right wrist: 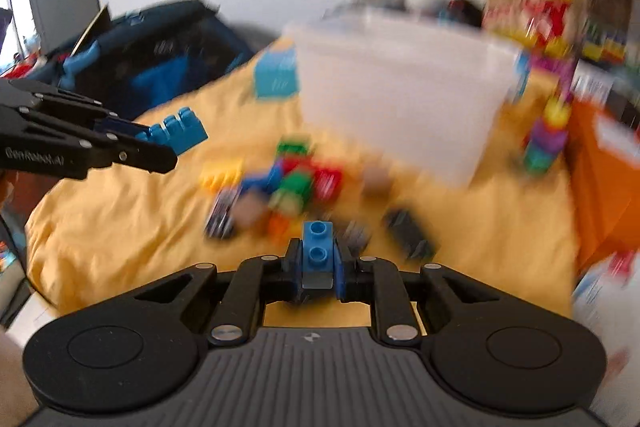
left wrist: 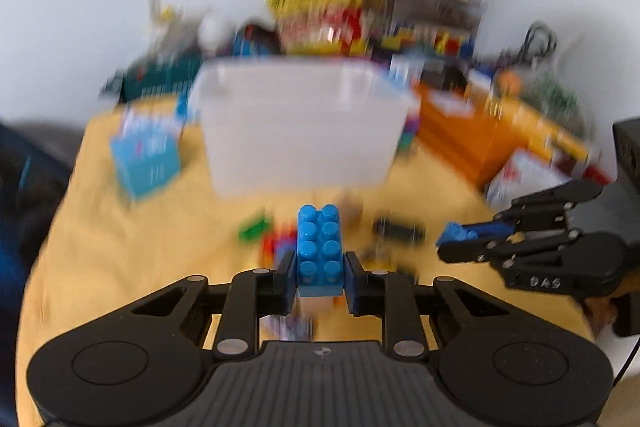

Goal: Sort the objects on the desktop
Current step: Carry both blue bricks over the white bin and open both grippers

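The left gripper (left wrist: 320, 277) pinches a long light-blue eight-stud plastic brick (left wrist: 320, 247); the right gripper (right wrist: 317, 269) clamps a narrow blue two-stud brick (right wrist: 317, 247); both hang above the yellow cloth (right wrist: 120, 227), near a translucent white plastic bin (left wrist: 300, 127) and blurred loose bricks (right wrist: 296, 183).

Glossy plastic blue brick (left wrist: 320, 247), matt yellow cloth (left wrist: 120, 247), translucent frosted plastic bin (left wrist: 300, 131)
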Demonstrator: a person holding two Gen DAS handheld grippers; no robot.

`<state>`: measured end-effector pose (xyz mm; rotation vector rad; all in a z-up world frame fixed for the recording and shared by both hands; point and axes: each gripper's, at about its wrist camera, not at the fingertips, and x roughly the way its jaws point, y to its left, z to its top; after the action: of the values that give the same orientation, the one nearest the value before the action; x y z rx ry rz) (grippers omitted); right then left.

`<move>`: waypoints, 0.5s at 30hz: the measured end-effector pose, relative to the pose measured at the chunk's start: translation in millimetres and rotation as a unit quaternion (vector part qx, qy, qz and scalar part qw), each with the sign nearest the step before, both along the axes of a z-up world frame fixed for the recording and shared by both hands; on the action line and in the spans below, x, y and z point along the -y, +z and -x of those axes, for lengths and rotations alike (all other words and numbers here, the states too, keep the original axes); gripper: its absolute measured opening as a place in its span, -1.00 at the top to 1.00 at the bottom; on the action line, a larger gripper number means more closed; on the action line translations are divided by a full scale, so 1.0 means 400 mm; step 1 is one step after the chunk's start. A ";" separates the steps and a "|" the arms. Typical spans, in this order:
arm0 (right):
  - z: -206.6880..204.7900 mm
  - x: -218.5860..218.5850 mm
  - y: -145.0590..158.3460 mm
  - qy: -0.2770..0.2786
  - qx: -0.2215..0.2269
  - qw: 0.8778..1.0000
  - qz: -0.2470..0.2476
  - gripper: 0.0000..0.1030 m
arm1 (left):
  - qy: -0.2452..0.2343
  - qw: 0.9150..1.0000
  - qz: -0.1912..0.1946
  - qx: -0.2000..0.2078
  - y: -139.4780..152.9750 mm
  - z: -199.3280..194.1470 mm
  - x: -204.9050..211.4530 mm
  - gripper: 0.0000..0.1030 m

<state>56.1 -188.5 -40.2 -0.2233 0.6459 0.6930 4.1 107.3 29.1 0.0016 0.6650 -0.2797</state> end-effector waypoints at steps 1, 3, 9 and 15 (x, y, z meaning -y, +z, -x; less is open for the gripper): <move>-0.018 0.002 0.022 -0.005 0.018 1.000 -0.003 0.66 | -0.004 1.000 0.002 0.014 0.024 -0.022 0.000 0.48; -0.060 0.003 0.063 -0.015 0.050 0.999 -0.008 0.66 | -0.008 0.999 -0.004 0.040 0.065 -0.068 0.003 0.48; -0.211 -0.001 0.180 -0.053 0.121 0.991 -0.029 0.66 | -0.018 0.994 -0.025 0.106 0.179 -0.229 0.023 0.48; -0.362 -0.036 0.198 -0.083 0.128 0.988 -0.026 0.66 | -0.010 0.996 -0.033 0.086 0.176 -0.427 0.044 0.48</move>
<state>200.7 -174.0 38.9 -0.2043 0.3953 0.5092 174.7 89.7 99.4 0.0948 0.5038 -0.2730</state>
